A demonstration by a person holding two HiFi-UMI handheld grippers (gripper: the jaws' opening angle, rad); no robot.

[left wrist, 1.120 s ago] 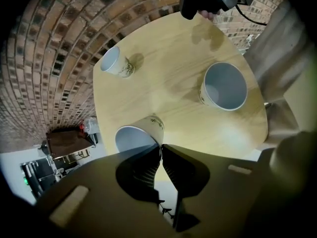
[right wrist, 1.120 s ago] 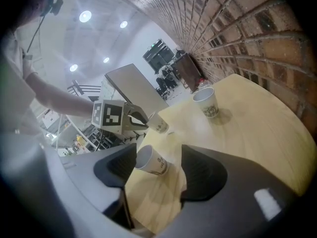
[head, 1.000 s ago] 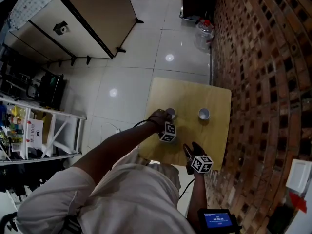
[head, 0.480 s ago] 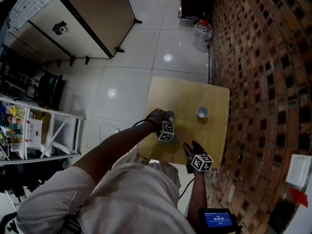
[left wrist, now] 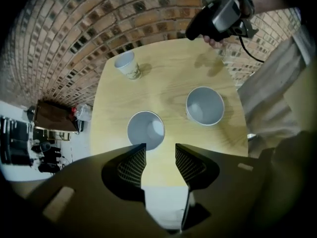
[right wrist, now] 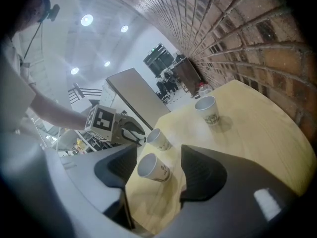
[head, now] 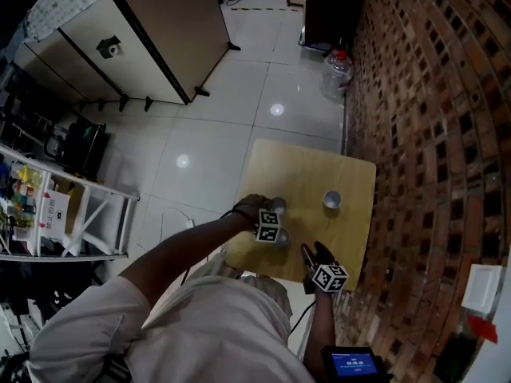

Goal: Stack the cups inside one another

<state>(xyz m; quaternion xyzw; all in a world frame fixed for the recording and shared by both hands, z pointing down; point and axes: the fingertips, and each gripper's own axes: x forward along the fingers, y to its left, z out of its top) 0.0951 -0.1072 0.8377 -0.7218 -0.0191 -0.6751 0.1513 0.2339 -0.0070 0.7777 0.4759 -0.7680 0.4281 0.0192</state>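
Since a second ago the left hand-held gripper (left wrist: 159,147) has let go. Its jaws have just been opening and now stand spread, with only bare wood between them. It has also drawn back slightly from the middle cup (left wrist: 145,129) toward the person. The near cup (left wrist: 204,105), hidden before under that gripper's marker cube (head: 269,226) in the head view, now shows.

A brick wall (head: 431,94) fills the right of the head view, with glossy pale floor (head: 231,86) to its left. The square wooden worktop (head: 307,174) stands just beside the wall. The person's left arm (head: 192,250) reaches across to the worktop's near-left part, where the left hand-held gripper points steeply down.

The right hand-held gripper (right wrist: 159,150) hangs at the near edge, toward the wall. Its jaws are spread and grip nothing. The near cup shows in the gap ahead of them, clear of both pads.

All three cups are white, upright, mouth up and empty, and none sits inside another. The middle cup's rim shows just past the tip of one left jaw. The near cup stands close beside it, toward the right hand-held gripper. The far cup (left wrist: 127,65) stands alone on the wall side, well apart from the other two, with print on its side.
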